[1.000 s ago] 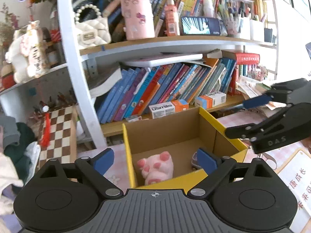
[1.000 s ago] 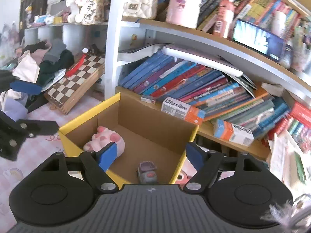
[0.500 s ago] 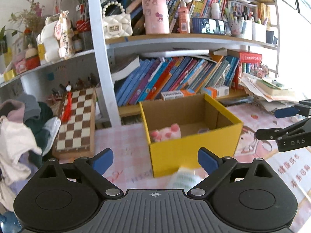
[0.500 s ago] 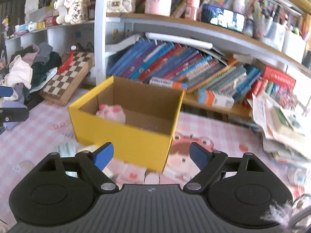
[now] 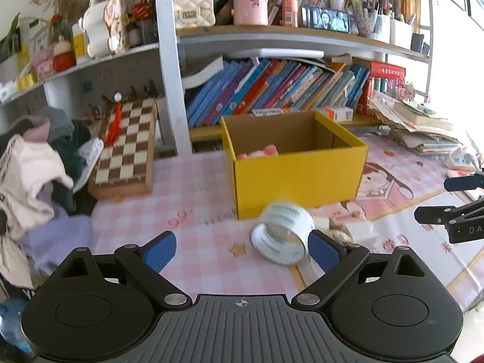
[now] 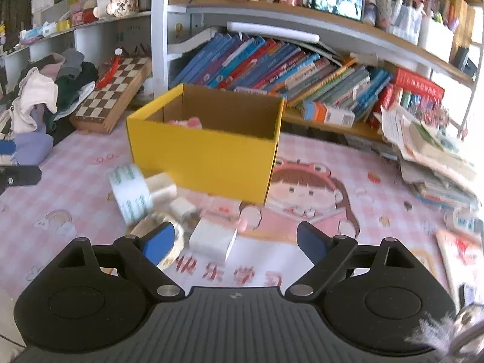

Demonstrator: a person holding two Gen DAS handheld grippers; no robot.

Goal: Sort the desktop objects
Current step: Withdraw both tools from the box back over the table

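A pink checked tablecloth (image 5: 211, 236) covers the desk, with bookshelves at the far side. On it, in the middle, stands an open yellow cardboard box (image 5: 298, 178) with a pink plush toy (image 6: 184, 122) already inside. Near the box's front wall lies a loose cluster of small things not yet sorted: a white roll of printed packing tape (image 5: 281, 237), a flat white rectangular block (image 6: 213, 239), a smaller white cube (image 6: 181, 207) and a pale round ring-shaped item (image 6: 160, 236) (too blurred to name).

The tape roll lies on the table, tilted, its open core facing near and left. In the left wrist view it sits just ahead of the left gripper (image 5: 240, 251), right of centre, close against the right-hand blue pad (image 5: 322, 251), though contact cannot be confirmed. That gripper looks nearer to the roll, so it is probably the one to take it. Its fingers stand wide apart and grip nothing.

The right gripper (image 6: 234, 242) hovers over the same cluster from the right, above the white block. Its jaws are opening, already wide, with nothing pressed between them.
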